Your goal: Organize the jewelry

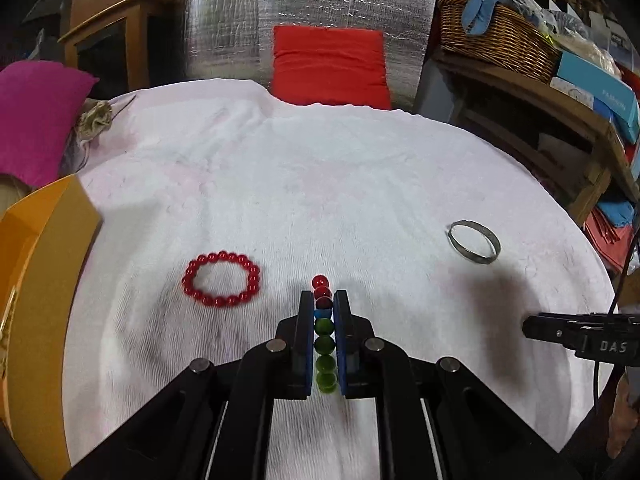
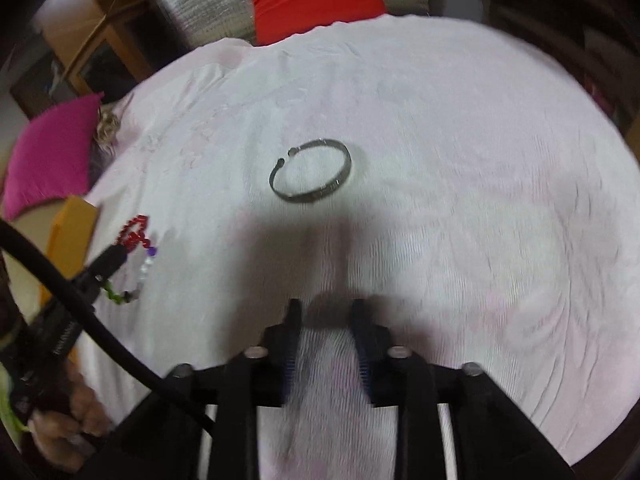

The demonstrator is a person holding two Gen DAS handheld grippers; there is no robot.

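Bracelets number three: two beaded (image 1: 221, 279) (image 1: 324, 338), one metal (image 1: 474, 242).

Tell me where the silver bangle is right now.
The silver bangle lies flat on the white towel, straight ahead of the open right gripper; in the left wrist view it sits far right, well apart from the red bead bracelet.

A cluttered room of a home is shown, used partly for storage. At the upper right of the left wrist view, a wicker basket (image 1: 496, 40) stuffed with cloth is set on wooden shelving (image 1: 568, 120) beside stacked boxes (image 1: 596, 84). A red cushion (image 1: 330, 64) is propped against silver foil insulation (image 1: 224, 20) at the top centre, a magenta cushion (image 1: 36, 120) is seen at the left, and the work surface is covered by a white towel (image 1: 320, 184).
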